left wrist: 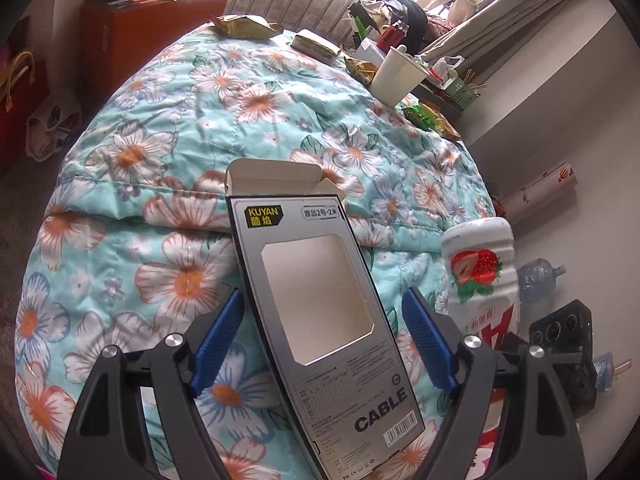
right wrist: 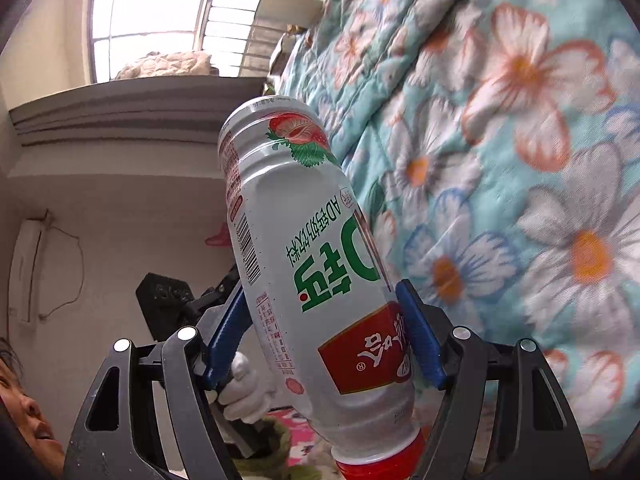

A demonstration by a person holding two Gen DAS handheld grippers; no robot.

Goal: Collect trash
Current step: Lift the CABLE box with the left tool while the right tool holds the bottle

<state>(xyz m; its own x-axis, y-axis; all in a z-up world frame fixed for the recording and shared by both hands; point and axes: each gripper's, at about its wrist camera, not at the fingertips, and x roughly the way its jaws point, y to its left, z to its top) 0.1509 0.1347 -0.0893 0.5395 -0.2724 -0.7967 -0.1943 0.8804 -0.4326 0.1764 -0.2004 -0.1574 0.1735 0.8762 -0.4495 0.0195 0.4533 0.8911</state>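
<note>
Spread beneath both our grippers is a floral quilt (left wrist: 168, 152), snack wrappers scattered along its far edge. Between the left gripper (left wrist: 324, 340) jaws lies an empty cable box (left wrist: 320, 300), its long axis running straight ahead, open flap farthest from us; the blue pads stand clear of its sides, so we judge it released or not yet gripped. Our right gripper (right wrist: 324, 336) is clamped on a strawberry milk bottle (right wrist: 304, 248), red cap toward us, base pointing forward and up, just right of the left gripper.
</note>
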